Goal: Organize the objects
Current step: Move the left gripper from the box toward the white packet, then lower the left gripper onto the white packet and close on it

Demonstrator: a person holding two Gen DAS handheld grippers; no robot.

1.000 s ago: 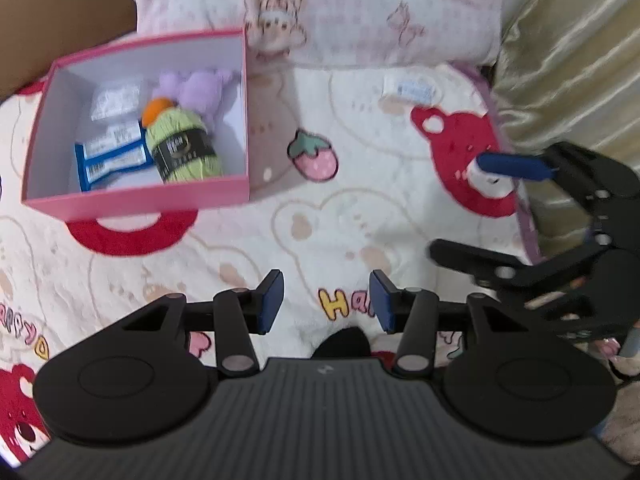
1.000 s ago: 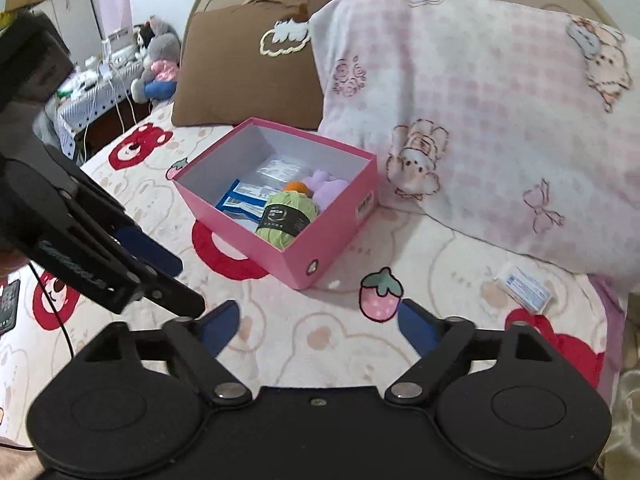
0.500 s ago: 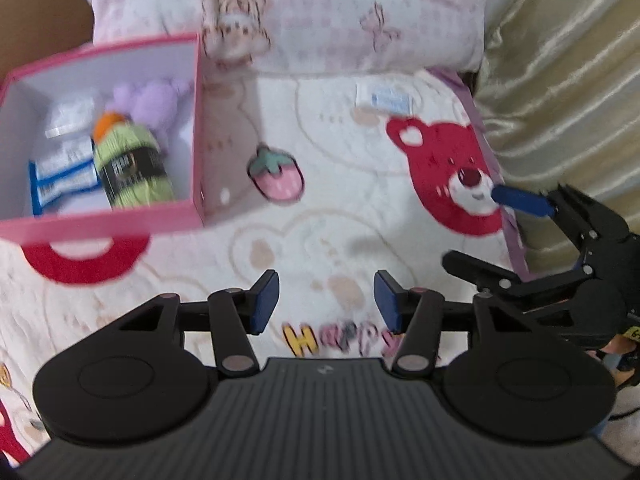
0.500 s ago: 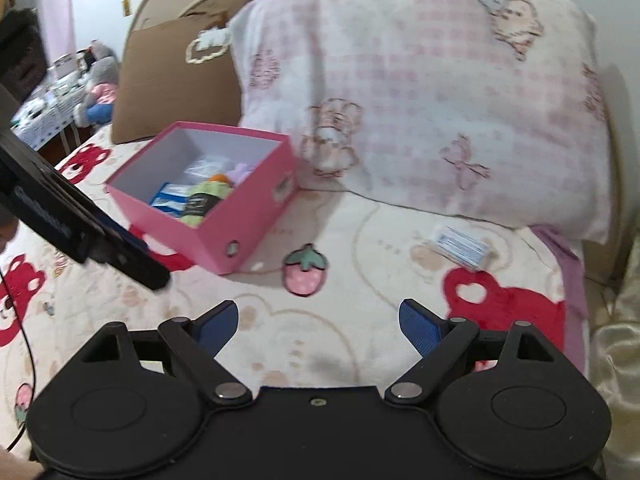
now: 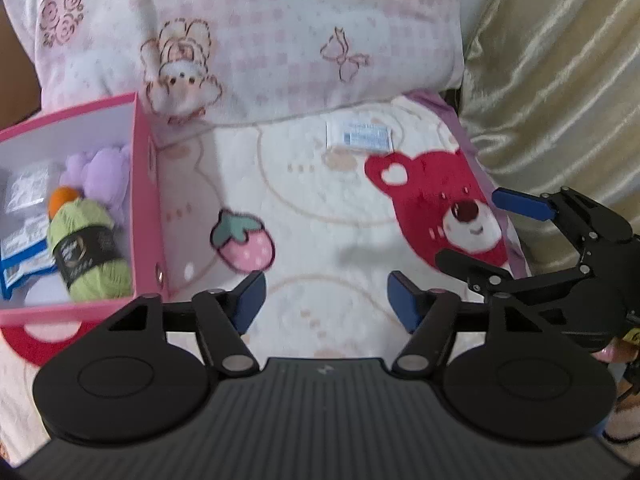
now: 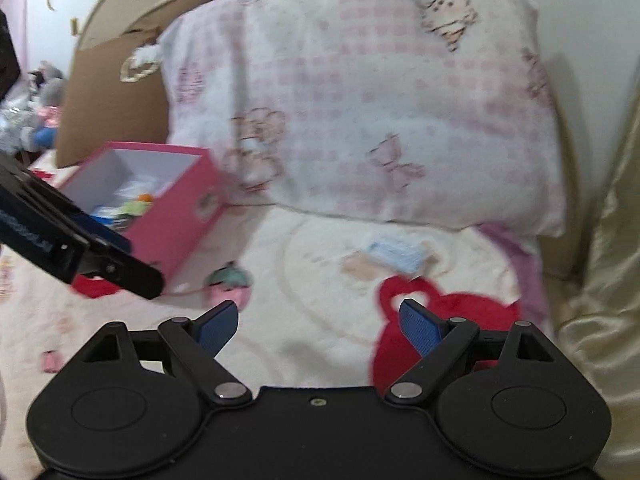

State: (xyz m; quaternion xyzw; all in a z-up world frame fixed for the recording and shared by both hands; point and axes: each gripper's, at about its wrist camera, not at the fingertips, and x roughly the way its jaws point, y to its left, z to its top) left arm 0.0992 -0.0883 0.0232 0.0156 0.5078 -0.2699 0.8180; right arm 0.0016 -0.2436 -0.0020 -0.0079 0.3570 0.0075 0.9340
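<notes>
Near the far right corner of the bed blanket (image 5: 320, 216), just below the checked pillow (image 5: 256, 40), lies the small white packet (image 5: 358, 135) with blue print, flat on the fleece and just above the red bear motif. It sits apart from everything else. In my right wrist view the same packet (image 6: 396, 254) shows ahead of my fingers, blurred, a little right of centre.

My left gripper (image 5: 325, 298) has its blue pads spread apart with nothing between them; it hangs over the blanket beside the printed strawberry. My right gripper (image 6: 319, 326) is likewise spread wide and holds nothing, hovering above the blanket at the bear's ear. From the left wrist view my right gripper (image 5: 486, 234) shows at the blanket's right edge, one blue pad up against the gold curtain (image 5: 560, 60).

Toward the left edge of the blanket stands the pink box (image 5: 146, 208), its lid off, well apart from the packet. Inside it I see a green yarn ball (image 5: 90, 254) with a dark label, something orange touching its far end, a purple plush toy (image 5: 104, 172) toward the far wall, and blue-and-white packets (image 5: 24, 256) at the left.
</notes>
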